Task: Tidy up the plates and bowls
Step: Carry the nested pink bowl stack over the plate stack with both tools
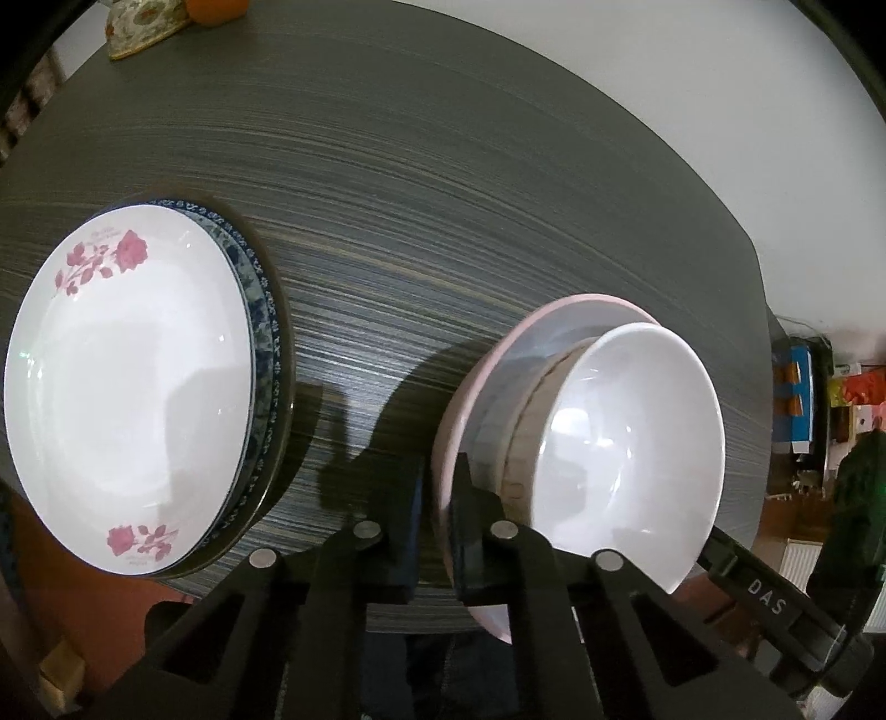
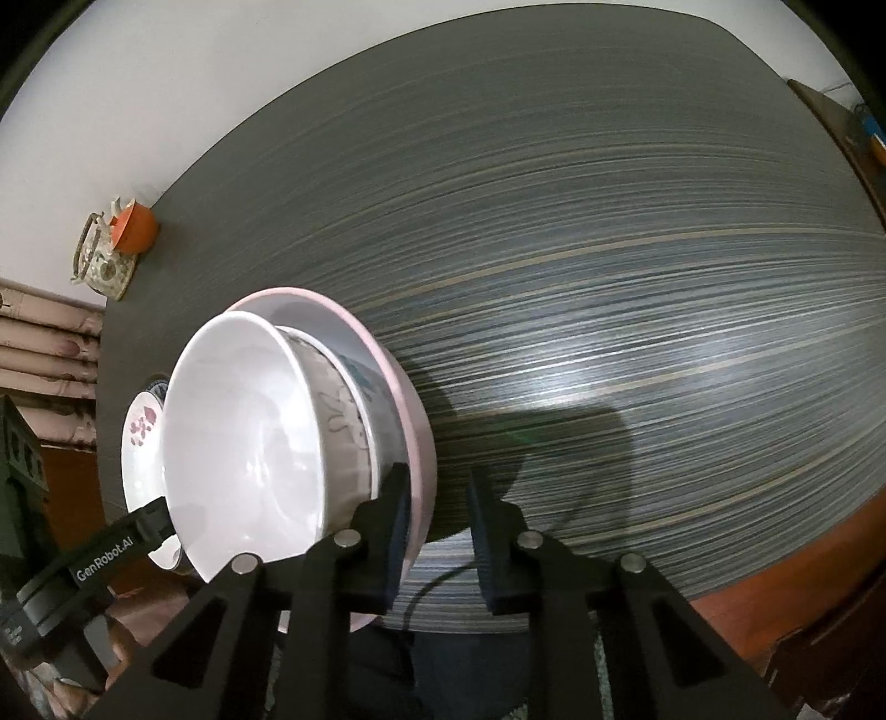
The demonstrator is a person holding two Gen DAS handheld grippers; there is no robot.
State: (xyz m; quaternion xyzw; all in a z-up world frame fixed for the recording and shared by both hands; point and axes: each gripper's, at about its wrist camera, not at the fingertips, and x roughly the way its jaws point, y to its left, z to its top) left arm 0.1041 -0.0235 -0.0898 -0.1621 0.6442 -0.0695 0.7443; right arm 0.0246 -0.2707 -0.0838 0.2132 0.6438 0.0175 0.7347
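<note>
Left wrist view. Upper left: a floral object (image 1: 144, 27) and an orange one (image 1: 216, 8), both cut off by the frame edge. Left centre: a white plate with pink roses (image 1: 127, 387) lies on a blue-patterned plate (image 1: 266, 354); both rest on the dark striped table (image 1: 443, 194). Lower centre: the left gripper (image 1: 439, 471) has its fingers pinched on the near rim of the pink bowl (image 1: 476, 387), one pad outside the rim and one inside. Right of centre: the pink bowl sits at the near table edge and holds a grey patterned bowl (image 1: 518, 437), which in turn holds a white bowl (image 1: 626, 443). Lower right: the black body of the other gripper reaches toward this nest.

Right wrist view. Upper left: an orange cup (image 2: 133, 227) beside a floral pot (image 2: 99, 260) at the table's far corner. Left centre: the rose plate shows partly behind the nested bowls; the left gripper's body enters from the lower left. Centre: the right gripper (image 2: 437, 476) straddles the pink bowl's rim. Its left finger (image 2: 396, 526) lies against the inside of the rim; its right finger (image 2: 487, 537) stands apart outside, with table showing in the gap. The fingers are thus spread, not pinching. Right: bare striped table.
</note>
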